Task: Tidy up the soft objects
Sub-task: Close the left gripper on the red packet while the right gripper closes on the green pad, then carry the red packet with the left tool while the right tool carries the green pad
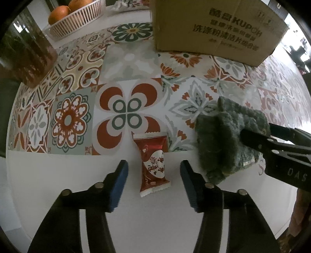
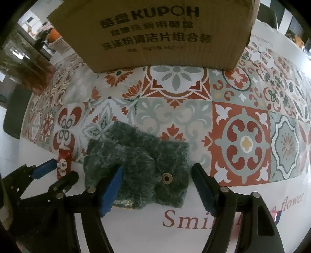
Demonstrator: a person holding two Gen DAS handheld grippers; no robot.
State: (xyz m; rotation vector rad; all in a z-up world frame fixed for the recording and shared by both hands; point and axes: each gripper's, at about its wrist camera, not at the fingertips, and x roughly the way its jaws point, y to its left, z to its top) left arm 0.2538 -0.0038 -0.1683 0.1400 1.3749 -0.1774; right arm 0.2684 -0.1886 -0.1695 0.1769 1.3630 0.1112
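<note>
Between the blue pads of my left gripper [image 1: 153, 181] I see the red candy packet [image 1: 154, 165], a small glossy foil pillow with crimped white ends and a white heart-shaped patch with red characters. It lies flat on the plain white strip along the near edge of the table [image 1: 58, 175], and its long axis runs away from me, with the far end just reaching the patterned part of the cloth. The pads stand on both sides of it with clear gaps, so this gripper is partly open and holds nothing. Just to the right of the packet lies the green fuzzy cloth [image 2: 140, 161], a thick woolly piece folded over itself, with a small metal eyelet [image 2: 167, 178] near its near edge. My right gripper [image 2: 157, 186] straddles it, also partly open; the left pad lies over the cloth's fibres, but I cannot tell if it presses, and the right pad is apart. The tablecloth has glossy tile patterns in red, grey and green. Toward the far edge stands a brown cardboard box [image 2: 155, 33] with printed letters, and at the far left corner a ribbed basket [image 1: 77, 21] with oranges [image 1: 58, 14].
</note>
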